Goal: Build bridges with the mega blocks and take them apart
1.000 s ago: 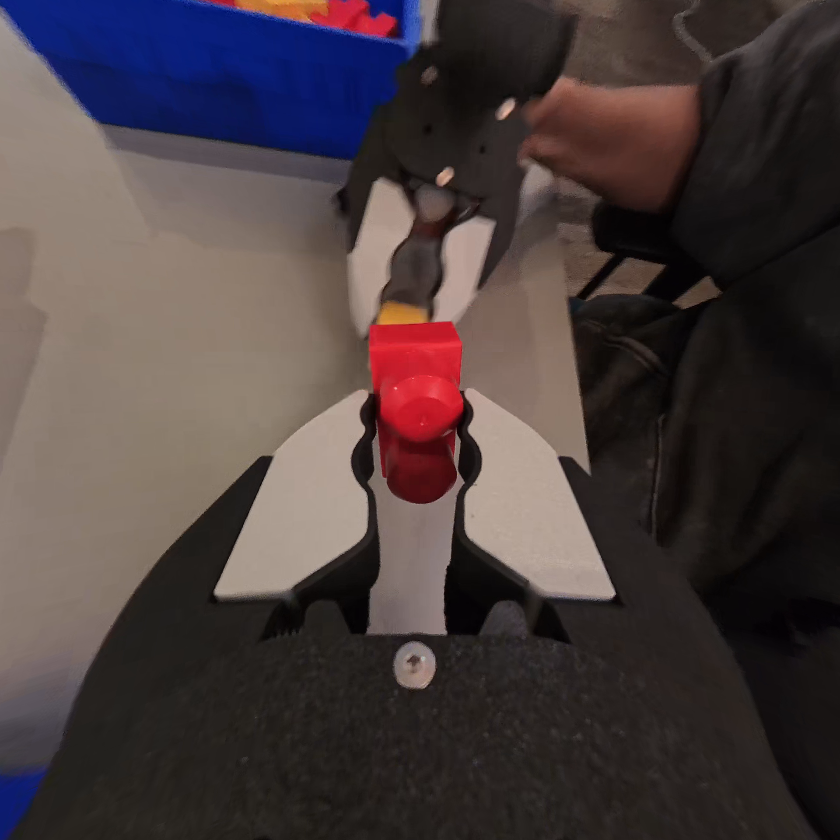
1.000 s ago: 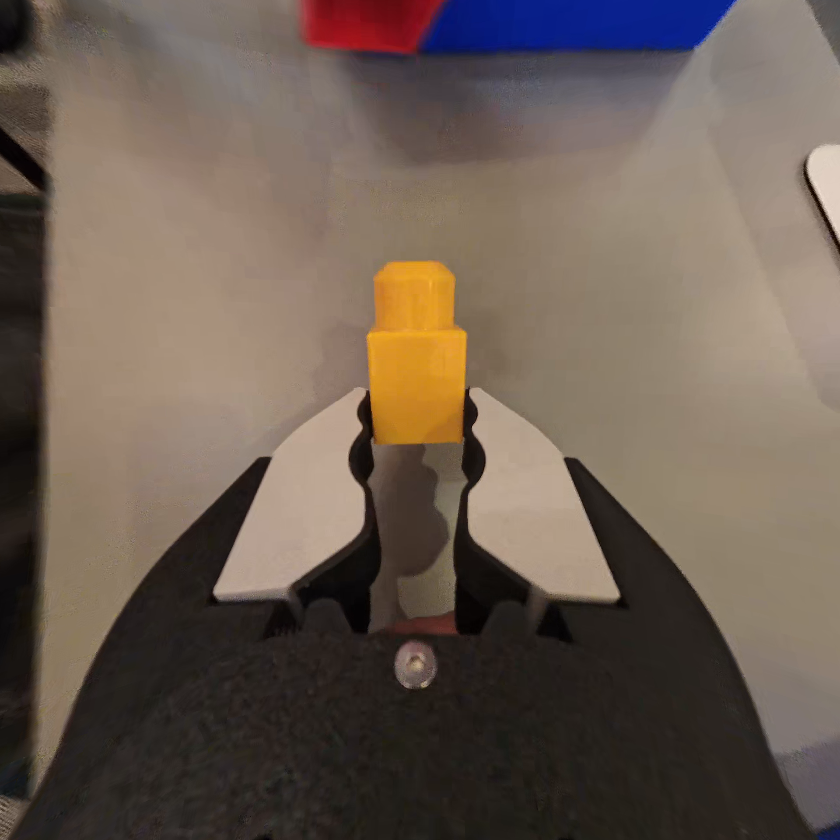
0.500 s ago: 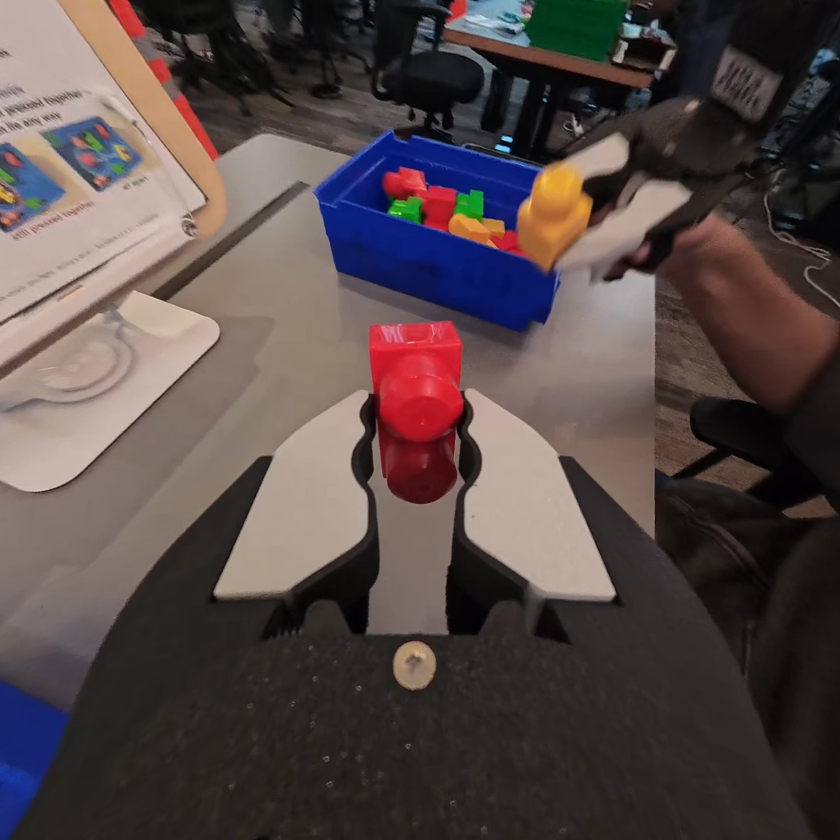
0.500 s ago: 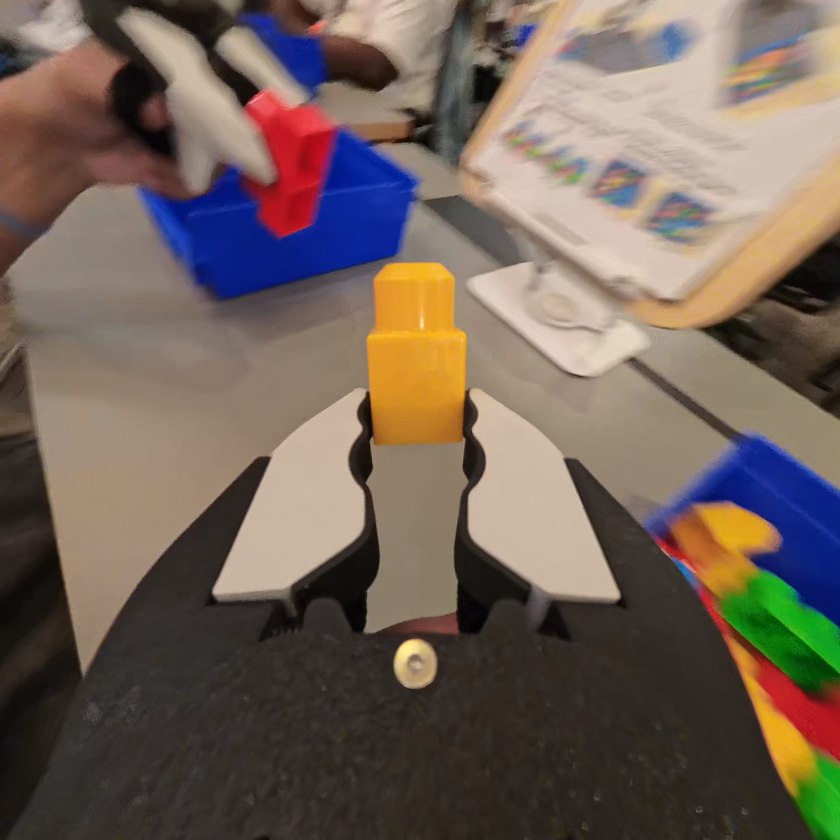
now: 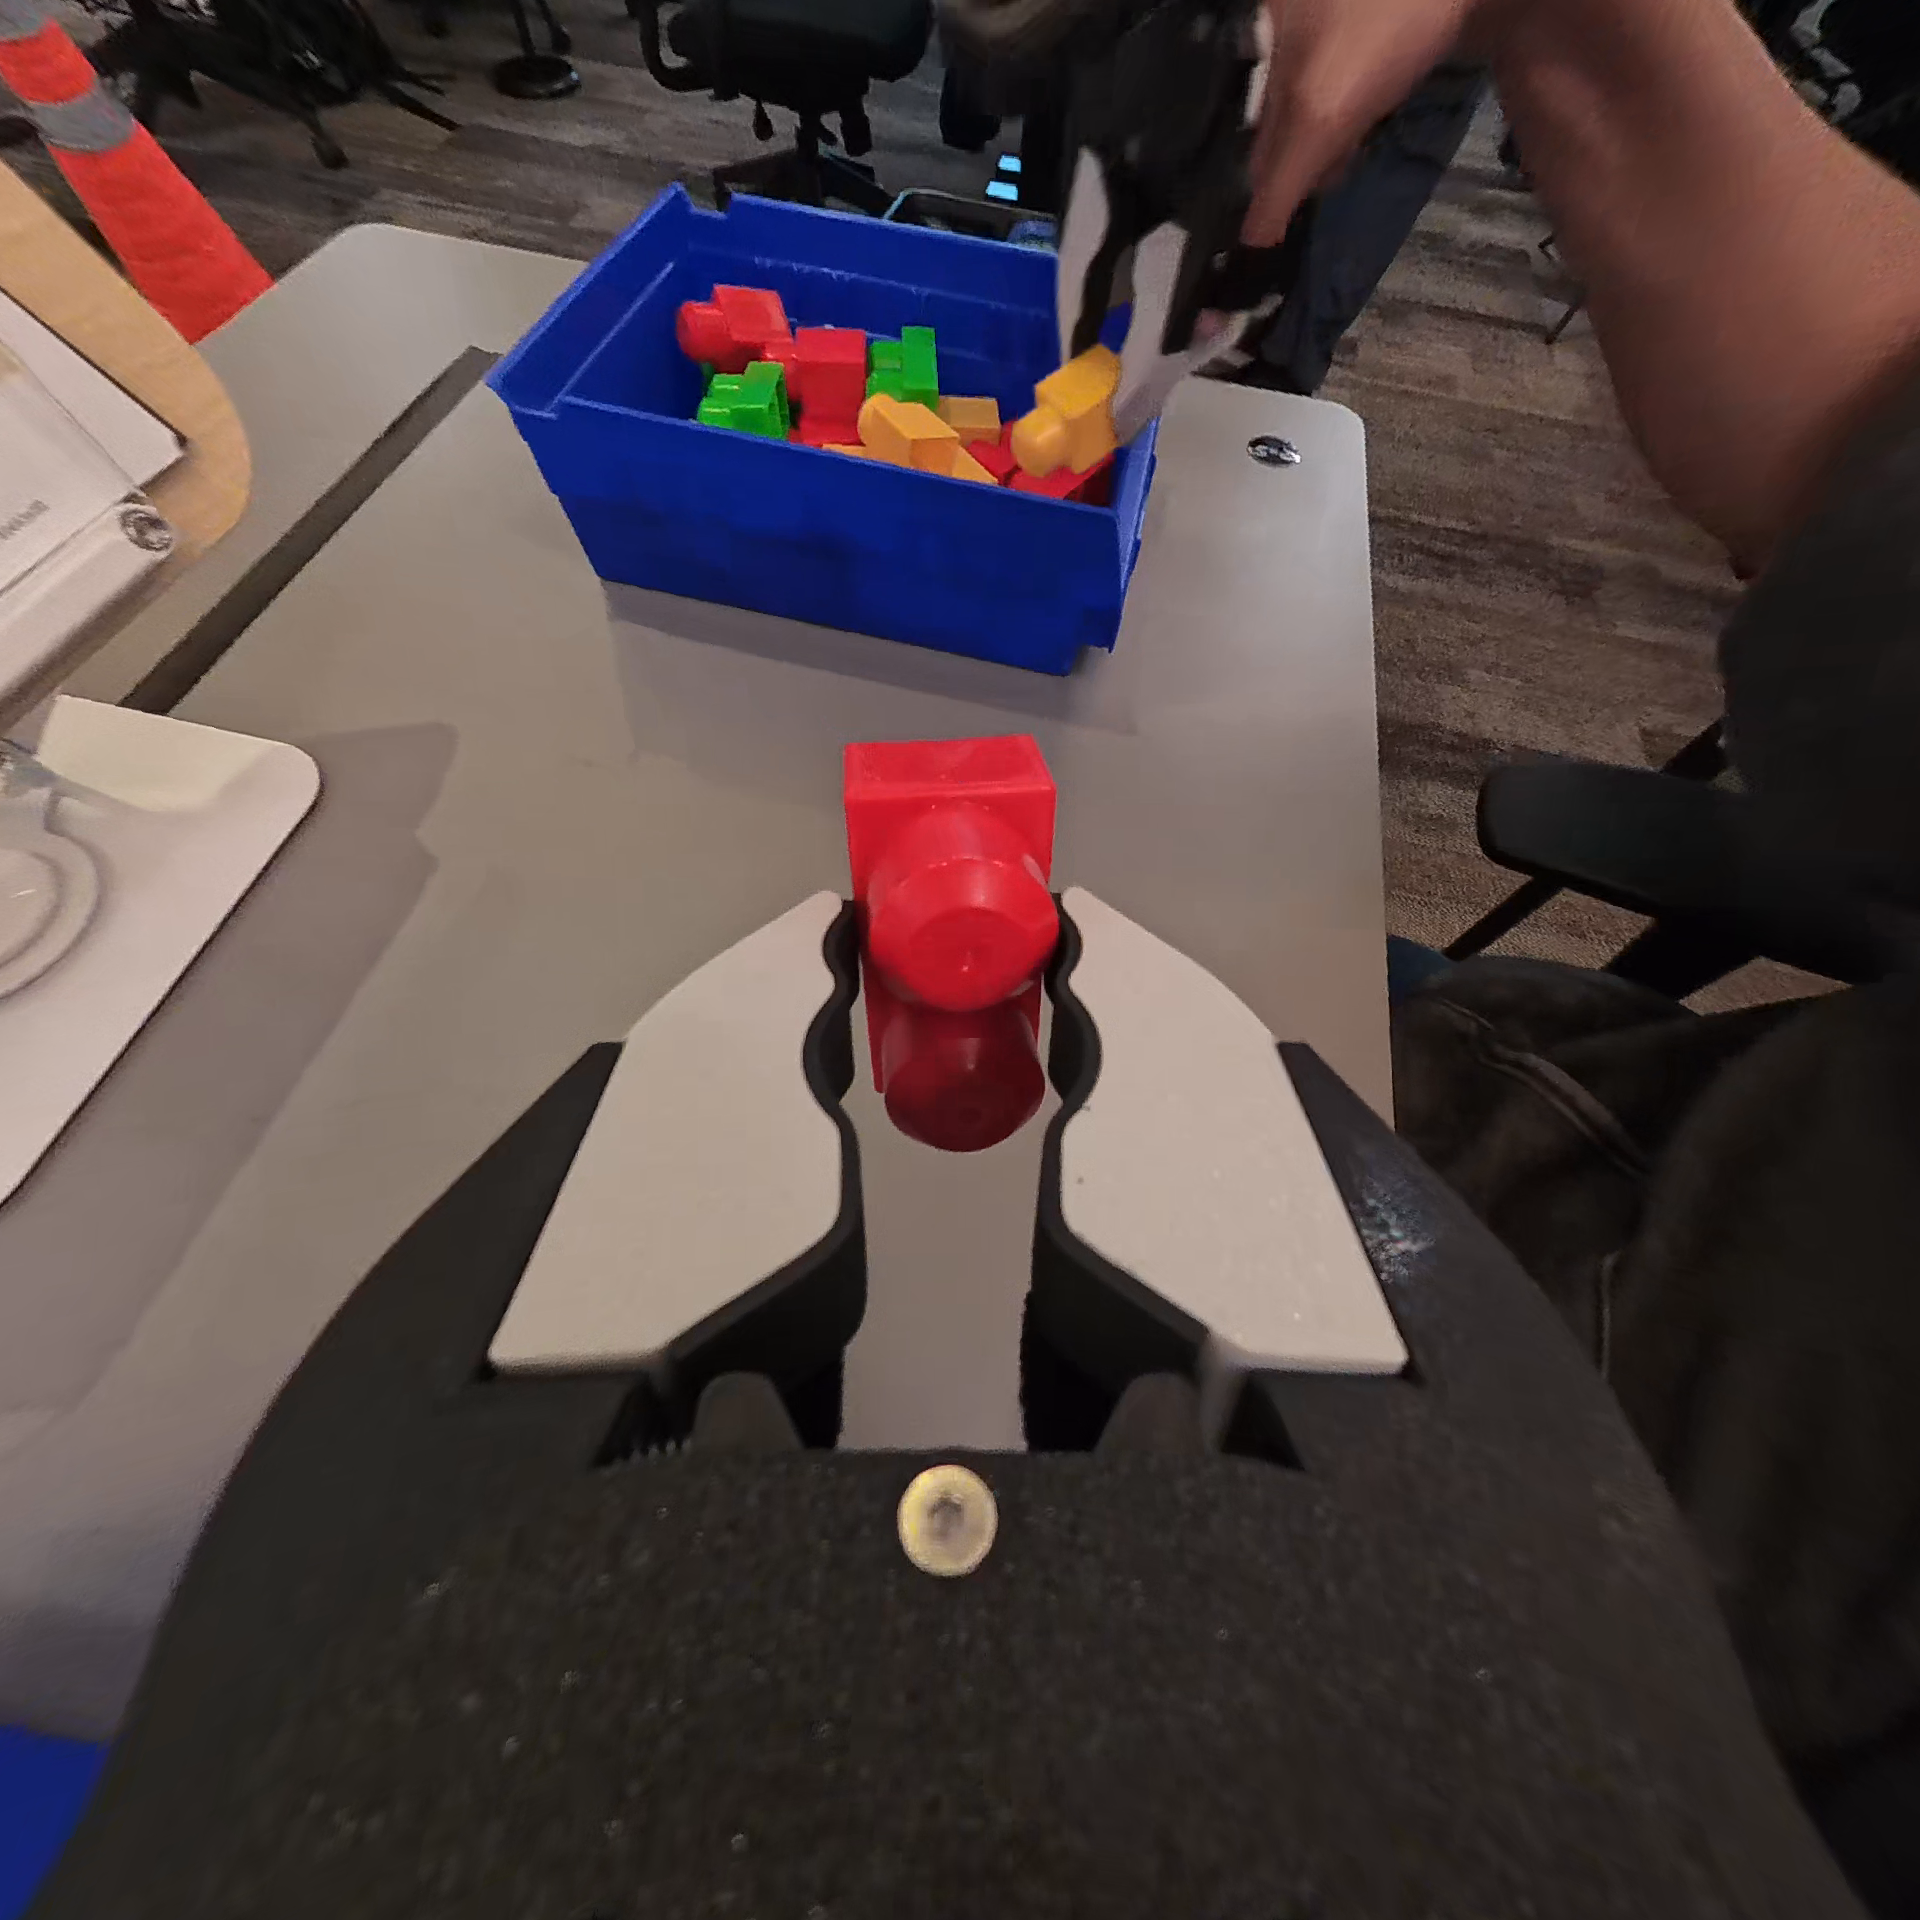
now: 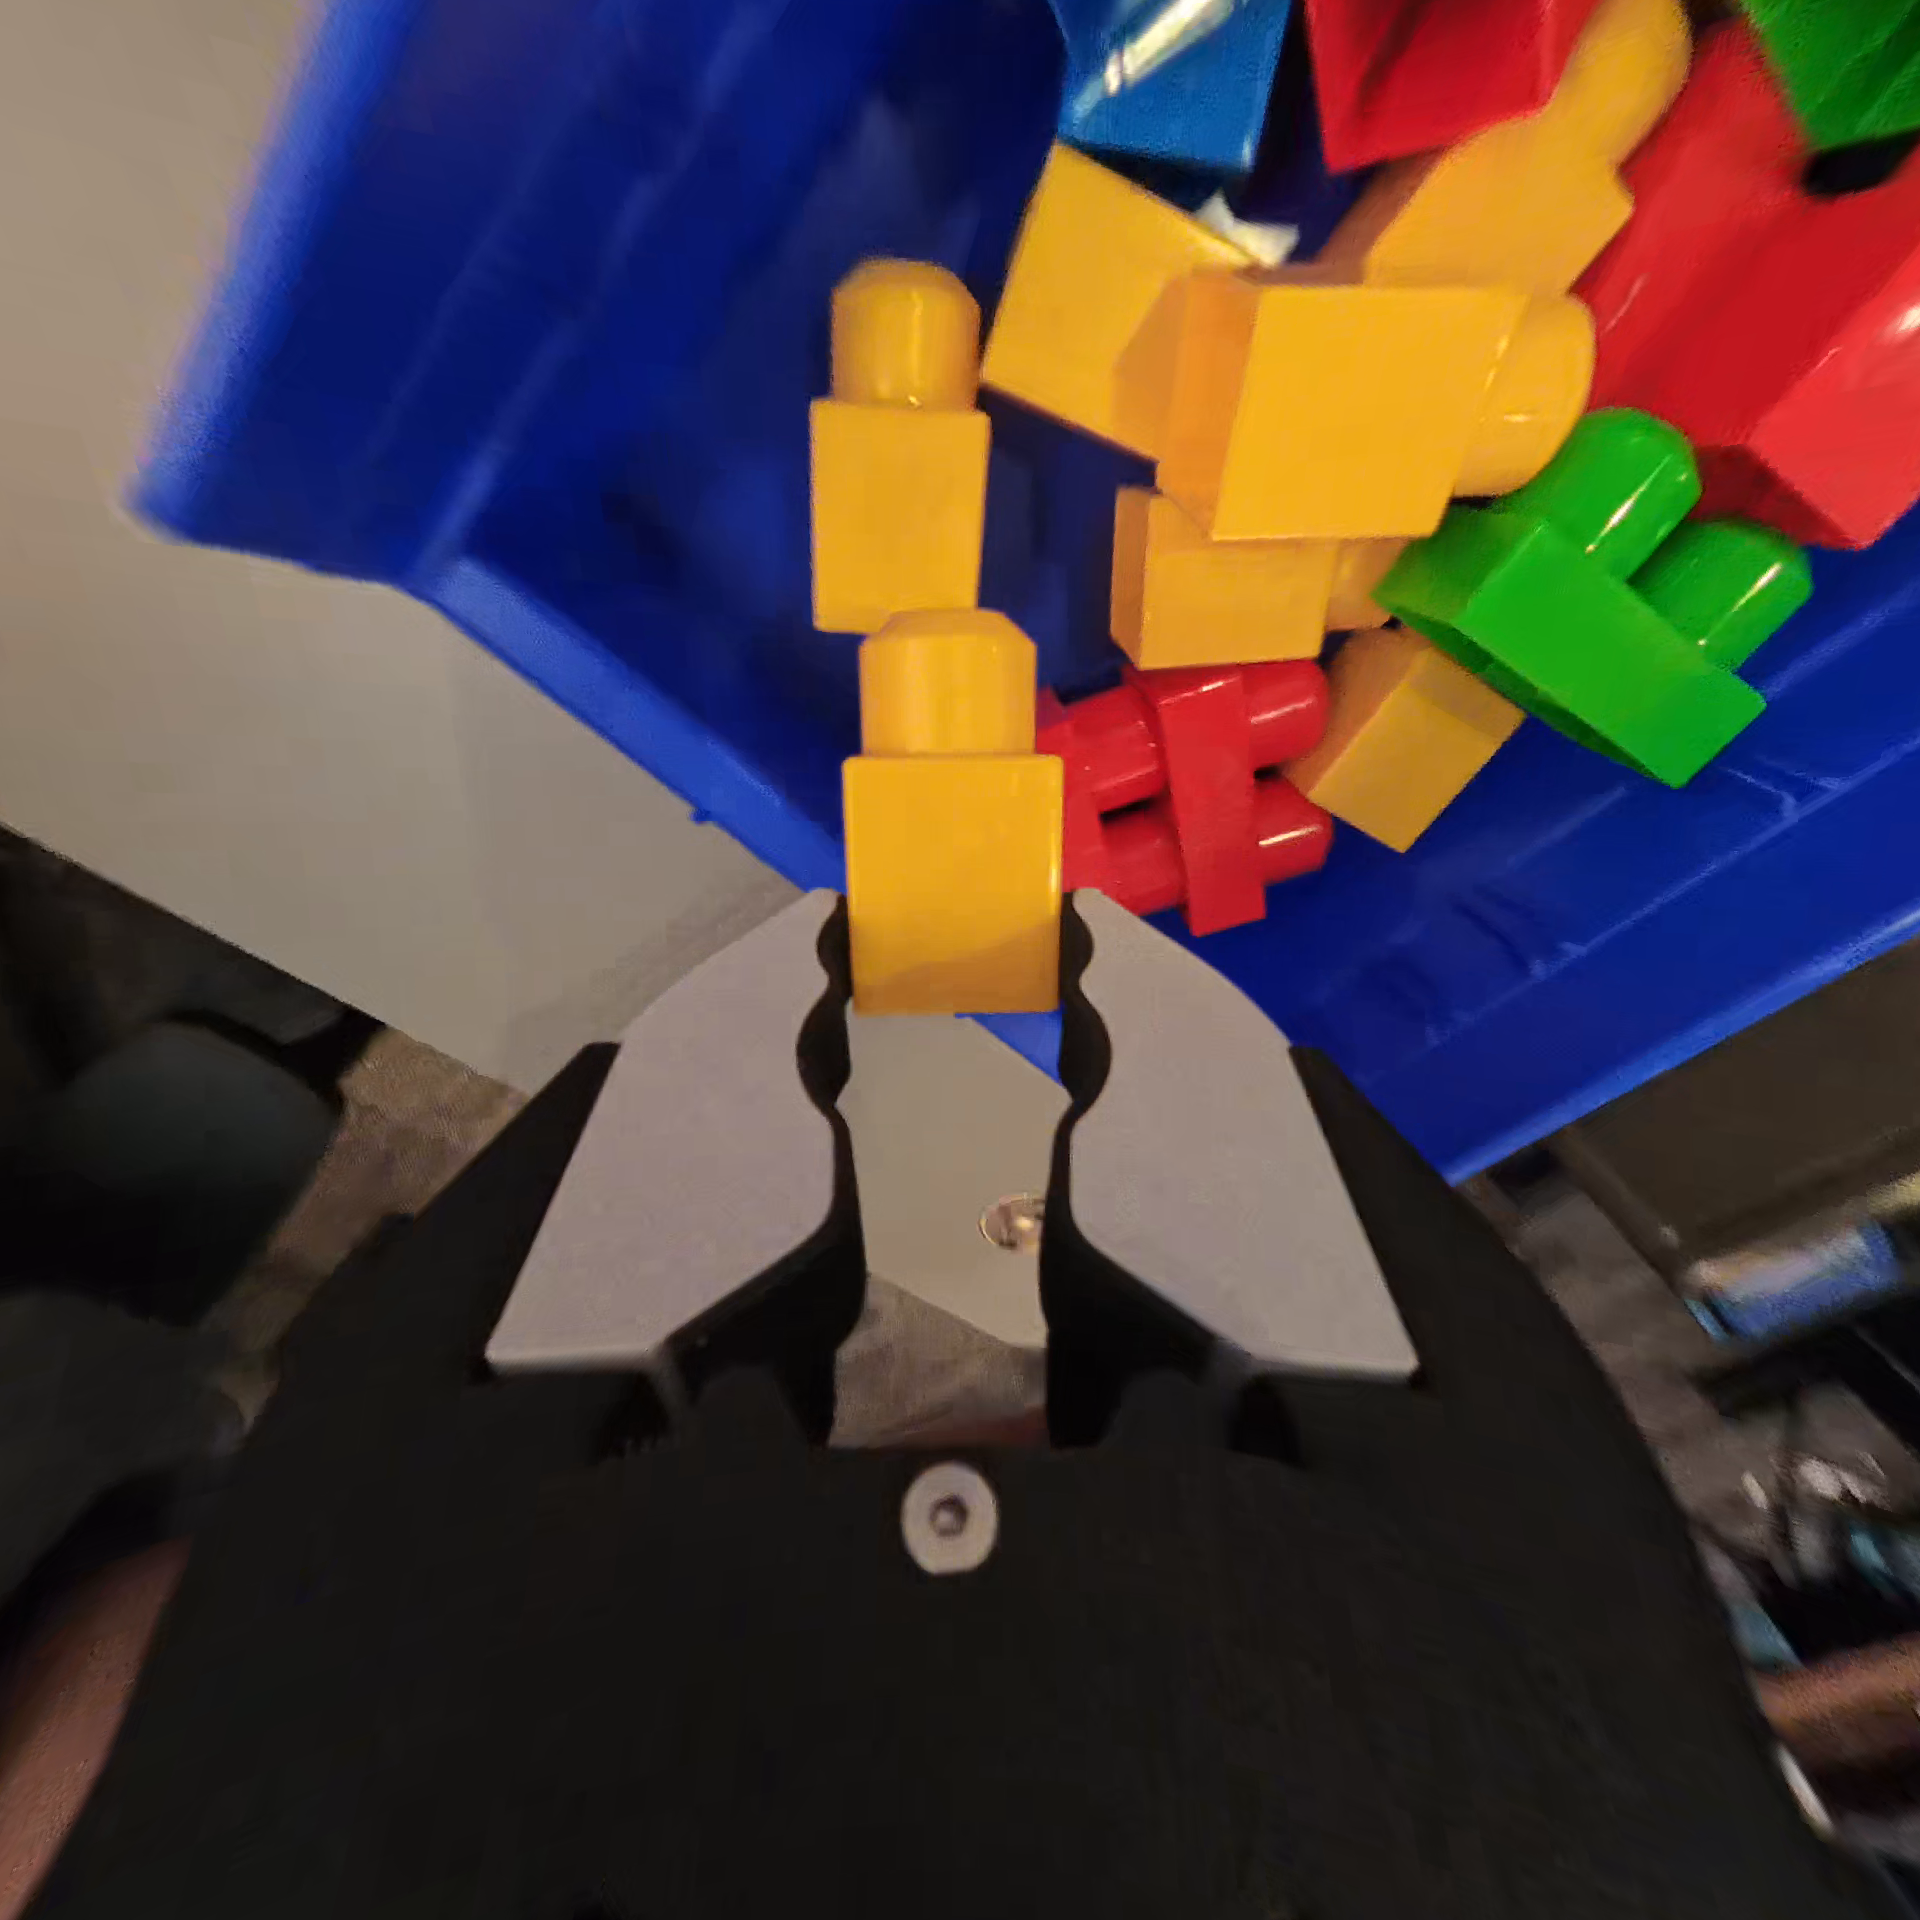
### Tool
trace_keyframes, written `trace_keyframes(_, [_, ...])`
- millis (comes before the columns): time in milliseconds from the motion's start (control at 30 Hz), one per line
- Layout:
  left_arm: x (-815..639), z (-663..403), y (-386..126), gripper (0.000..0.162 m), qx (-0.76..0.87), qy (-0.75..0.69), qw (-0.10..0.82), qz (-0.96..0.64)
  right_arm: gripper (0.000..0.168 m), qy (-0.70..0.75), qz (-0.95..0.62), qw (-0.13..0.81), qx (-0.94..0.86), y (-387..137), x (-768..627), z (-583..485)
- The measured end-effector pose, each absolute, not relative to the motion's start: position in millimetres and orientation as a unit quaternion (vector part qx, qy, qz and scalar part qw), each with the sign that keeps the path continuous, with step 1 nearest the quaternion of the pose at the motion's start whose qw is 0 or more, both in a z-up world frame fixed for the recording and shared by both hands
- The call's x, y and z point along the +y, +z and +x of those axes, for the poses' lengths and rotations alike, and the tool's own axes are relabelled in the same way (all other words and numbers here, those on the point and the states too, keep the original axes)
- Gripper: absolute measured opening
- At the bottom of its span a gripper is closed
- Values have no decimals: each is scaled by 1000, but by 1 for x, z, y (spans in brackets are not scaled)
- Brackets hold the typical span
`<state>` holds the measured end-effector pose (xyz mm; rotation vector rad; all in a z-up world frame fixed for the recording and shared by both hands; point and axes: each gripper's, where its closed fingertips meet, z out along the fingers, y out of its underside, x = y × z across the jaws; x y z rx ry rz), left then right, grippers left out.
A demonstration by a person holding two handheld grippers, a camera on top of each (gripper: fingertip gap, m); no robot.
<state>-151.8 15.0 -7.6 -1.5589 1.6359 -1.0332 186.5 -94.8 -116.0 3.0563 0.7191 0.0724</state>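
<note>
Right gripper (image 6: 954,951) pinches a yellow block (image 6: 951,831) over the blue bin (image 6: 582,343) ahead, probably for dropping; left gripper (image 5: 951,961) clamps a red block (image 5: 951,883).

A grey table (image 5: 499,665) is filling most of the left wrist view. At its far left, an orange traffic cone (image 5: 125,208) is standing on the wood-patterned floor (image 5: 1475,499) beyond the table's corner. A white stand base (image 5: 156,831) is lying at the table's left edge, carrying a board with printed sheets (image 5: 73,436). Dark office chairs (image 5: 790,62) are standing in the far background, and a black armrest (image 5: 1662,852) is showing at the right.
</note>
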Motion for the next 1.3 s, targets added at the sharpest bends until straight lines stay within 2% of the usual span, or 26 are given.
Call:
trace_keyframes(167, [6,-147,-18,33,644,-378,309,-590,38,51,970,97,219,-141,-85,190])
trace_keyframes(233, [2,-147,-22,33,651,-372,303,-588,55,55,972,92,211,-149,-77,189])
trace_keyframes(333, [1,-149,-29,33,660,-362,297,-588,59,79,976,53,197,-137,-75,185])
trace_keyframes(400, [2,-152,-33,33,661,-358,293,-591,58,96,973,-53,202,-109,-65,168])
trace_keyframes(500, [8,-156,-37,33,651,-364,287,-601,52,34,915,-320,245,-54,-40,93])
trace_keyframes(533, [10,-158,-38,33,646,-367,284,-606,45,-17,876,-408,259,-38,-37,59])
trace_keyframes(567, [13,-159,-40,33,640,-370,281,-612,47,-88,833,-473,272,-29,-41,21])
trace_keyframes(600, [15,-160,-42,33,634,-371,278,-619,42,-177,790,-515,280,-29,-51,-18])
trace_keyframes(633, [18,-161,-45,33,630,-371,273,-626,45,-271,754,-531,276,-36,-64,-53])
trace_keyframes(667, [20,-162,-48,33,626,-368,268,-633,51,-347,729,-529,260,-48,-74,-79])
trace_keyframes(733, [24,-164,-55,33,621,-362,260,-645,48,-393,718,-526,232,-74,-79,-105])
trace_keyframes(800, [25,-163,-61,33,618,-360,248,-654,51,-380,731,-519,228,-81,-76,-111])
trace_keyframes(900, [24,-158,-72,33,617,-349,233,-666,47,-346,734,-548,202,-70,-65,-97])
trace_keyframes(1000, [26,-154,-91,33,622,-312,209,-687,46,-294,758,-546,199,-83,-61,-83])
trace_keyframes(1167, [44,-144,-135,34,620,-178,115,-756,45,-275,770,-541,197,-88,-59,-79])
trace_keyframes(1300, [39,-127,-158,33,635,-135,27,-760,45,-242,788,-528,202,-100,-59,-75])
